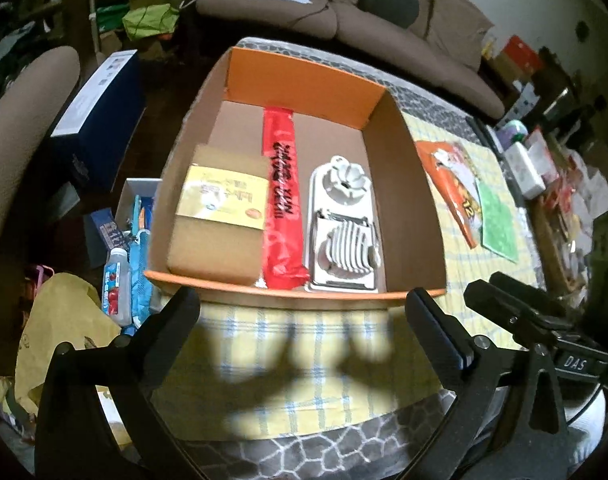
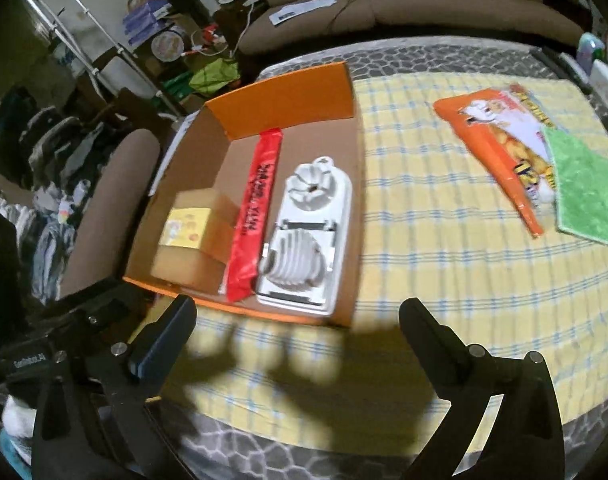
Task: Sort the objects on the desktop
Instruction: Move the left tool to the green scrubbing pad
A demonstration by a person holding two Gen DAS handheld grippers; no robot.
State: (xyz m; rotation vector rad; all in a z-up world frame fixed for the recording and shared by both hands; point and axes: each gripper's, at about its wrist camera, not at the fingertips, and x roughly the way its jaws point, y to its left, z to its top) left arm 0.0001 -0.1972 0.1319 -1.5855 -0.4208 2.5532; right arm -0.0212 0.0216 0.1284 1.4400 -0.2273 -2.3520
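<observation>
Three things already lie side by side in the open cardboard box (image 1: 408, 216) at the left of the worktop (image 2: 424, 248). From left to right they are a small brown carton with a yellow label (image 1: 219, 216), a long red packet with black lettering (image 1: 281, 204) and a white plastic egg slicer (image 1: 344, 228) with a wedge cutter at its far end. The step in hand looks like the pause between placings. The left gripper (image 1: 301, 308) hangs over the checked cloth just short of the box's near rim, fingers spread wide with nothing between them. The right gripper (image 2: 297, 316) is likewise wide and empty.

Well apart to the right, an orange snack bag (image 2: 492, 152) lies flat on the cloth, its right edge tucked under a green cloth (image 2: 588, 188). These probably remain to be sorted. The next move would call for the right gripper to swing right and take the bag by its free left edge.
</observation>
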